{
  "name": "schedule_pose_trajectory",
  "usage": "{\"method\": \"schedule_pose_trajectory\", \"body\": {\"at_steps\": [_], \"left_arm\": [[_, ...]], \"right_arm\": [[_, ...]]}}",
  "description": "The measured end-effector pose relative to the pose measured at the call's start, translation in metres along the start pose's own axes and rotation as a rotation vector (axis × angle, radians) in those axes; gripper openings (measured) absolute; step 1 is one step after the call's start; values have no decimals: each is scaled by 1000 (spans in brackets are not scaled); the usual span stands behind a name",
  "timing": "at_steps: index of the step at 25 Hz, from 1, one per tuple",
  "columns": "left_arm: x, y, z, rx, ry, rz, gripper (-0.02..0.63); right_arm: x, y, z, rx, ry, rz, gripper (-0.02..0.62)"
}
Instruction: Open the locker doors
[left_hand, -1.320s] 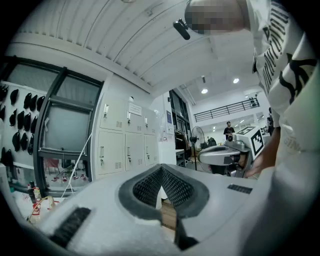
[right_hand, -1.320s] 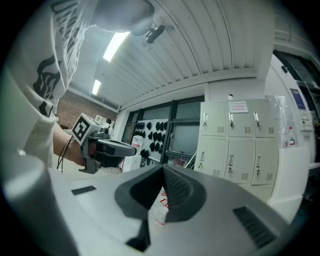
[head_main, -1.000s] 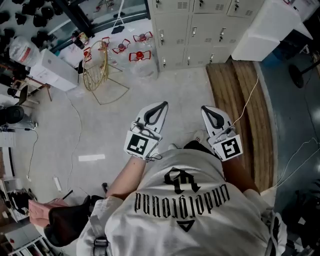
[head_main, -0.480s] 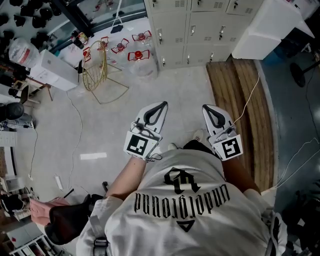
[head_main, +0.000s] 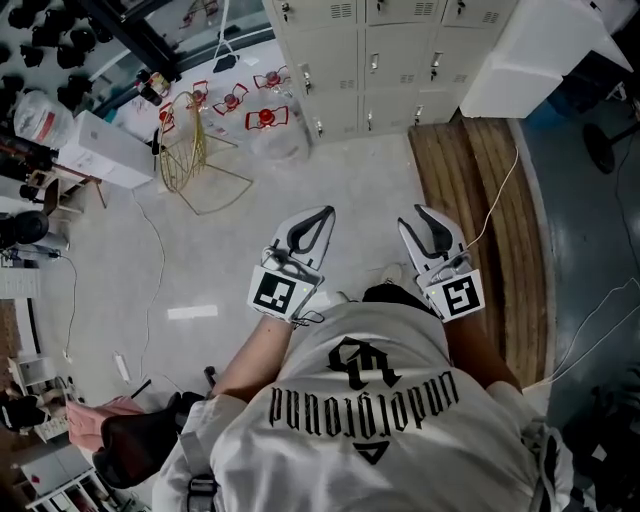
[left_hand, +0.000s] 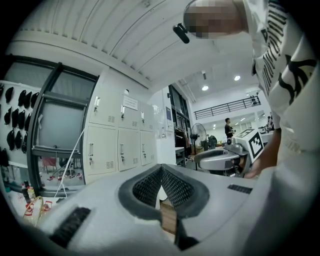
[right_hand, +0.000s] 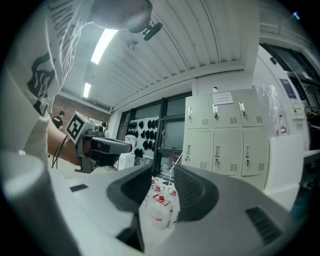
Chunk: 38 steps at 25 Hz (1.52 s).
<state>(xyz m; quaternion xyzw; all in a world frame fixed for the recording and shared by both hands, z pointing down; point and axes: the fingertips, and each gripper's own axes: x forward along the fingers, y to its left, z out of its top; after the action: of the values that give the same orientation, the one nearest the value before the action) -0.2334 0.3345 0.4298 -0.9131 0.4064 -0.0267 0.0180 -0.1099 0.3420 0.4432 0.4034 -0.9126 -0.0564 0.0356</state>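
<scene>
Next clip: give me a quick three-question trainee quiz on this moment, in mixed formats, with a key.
1. True or false: one door of the lockers already stands open.
2. Which is shut: the left tongs or the right tongs?
3. Fill in: the clear jugs on the floor beside the lockers have ___ caps.

Key
1. False: every door in view is closed.
2. The left tongs. The right tongs' jaws stand apart and have just been opening, with nothing between them.
3. Red.
</scene>
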Motion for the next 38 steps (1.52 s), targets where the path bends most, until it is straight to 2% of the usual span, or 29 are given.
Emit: {"method": "schedule_pose_trajectory", "body": {"at_steps": [5,8,16,24,31,38], "left_arm": [[61,-15,4,12,11,-32,8],[100,-27,6,20,7,-56,8],[183,-66,17,46,-18,-133,8],[241,-81,22,48,-21,-207,8],[292,-67,18,56,-22,-258,8],[355,-11,20,37,-42,-295,8]], "right_arm": [[-4,-49,-12,49,12,7,193],[-11,-79,-18,55,12,5,204],[-46,-152,-27,70,5,-55,213],[-57,-201,-33,82,19,-122,213],[-36,-240,-44,95,49,-166,213],[27,-290,-45,93,65,-193,213]]}}
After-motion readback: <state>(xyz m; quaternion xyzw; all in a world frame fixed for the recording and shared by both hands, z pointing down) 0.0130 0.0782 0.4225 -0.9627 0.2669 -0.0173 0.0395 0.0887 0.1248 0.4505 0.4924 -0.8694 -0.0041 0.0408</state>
